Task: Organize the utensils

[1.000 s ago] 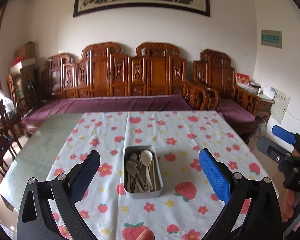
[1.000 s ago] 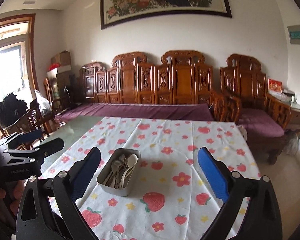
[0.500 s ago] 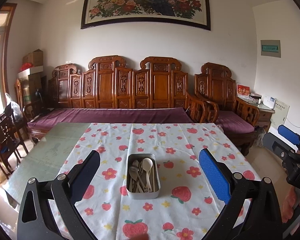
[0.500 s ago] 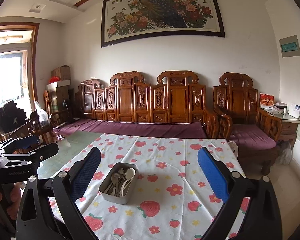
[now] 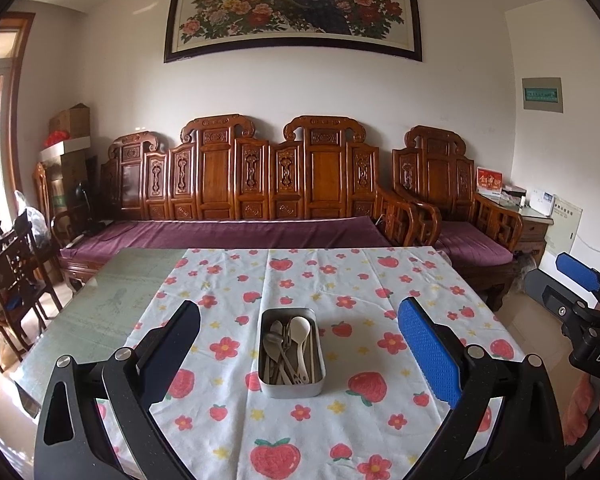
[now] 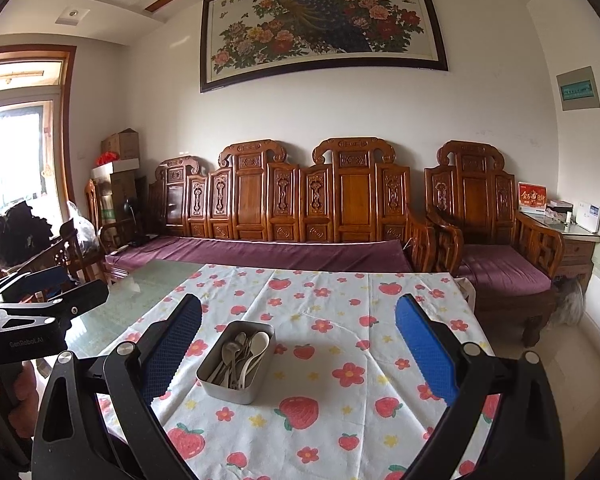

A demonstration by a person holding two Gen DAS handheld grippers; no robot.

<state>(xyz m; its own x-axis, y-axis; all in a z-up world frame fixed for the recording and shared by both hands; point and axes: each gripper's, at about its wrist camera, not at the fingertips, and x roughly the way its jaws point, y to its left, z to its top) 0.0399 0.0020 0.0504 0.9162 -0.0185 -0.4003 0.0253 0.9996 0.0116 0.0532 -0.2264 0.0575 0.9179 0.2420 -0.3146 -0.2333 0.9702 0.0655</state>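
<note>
A rectangular metal tin (image 5: 292, 388) stands on the strawberry tablecloth (image 5: 340, 280). It holds several metal utensils (image 5: 278, 354) and a white spoon (image 5: 301, 330). It also shows in the right wrist view (image 6: 224, 390), with the utensils (image 6: 230, 356) inside. My left gripper (image 5: 300, 354) is open and empty, held back from the tin. My right gripper (image 6: 298, 350) is open and empty, with the tin left of centre between its fingers. Each gripper shows at the edge of the other's view: the right one (image 5: 576, 280), the left one (image 6: 40, 300).
The cloth covers the right part of a glass-topped table (image 5: 112, 300). A carved wooden sofa with purple cushions (image 5: 228, 236) stands behind the table. Wooden chairs (image 5: 16, 280) stand at the left. A side cabinet (image 5: 532, 220) is at the right.
Both grippers have pulled back and tilted up. The tin now looks smaller and farther, and more of the wall painting shows. Both stay open.
</note>
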